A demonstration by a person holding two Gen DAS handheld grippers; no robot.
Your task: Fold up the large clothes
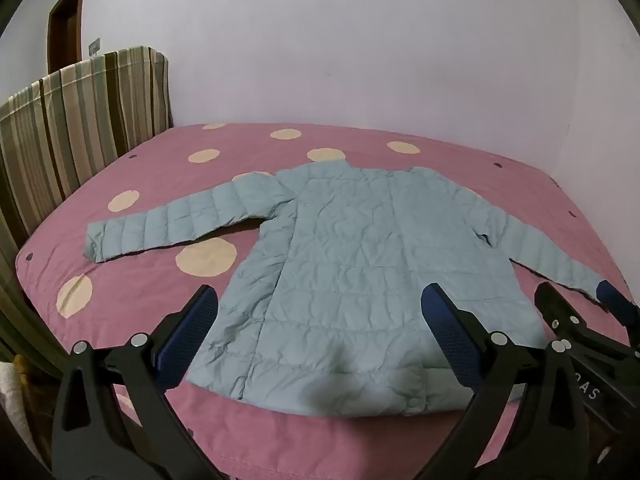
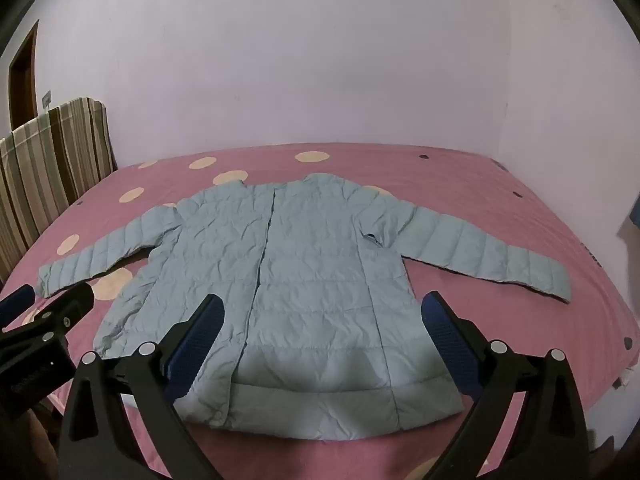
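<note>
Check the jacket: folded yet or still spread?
Spread. The light blue jacket lies flat on the pink bedspread, both sleeves stretched out sideways, no fold made yet.

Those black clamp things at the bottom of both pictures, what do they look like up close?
They are two hand-held grippers. The left gripper and the right gripper look alike: angular matte-black frames forking into two fingers, each lined with a textured dark-blue pad, with round silver pivot pins at the joints. Faint pale lettering marks one body in the left view. No cables, hands or sleeves are visible.

Two black grippers, left gripper [image 1: 320, 296] and right gripper [image 2: 322, 304]: blue textured pads, silver round pins
</note>
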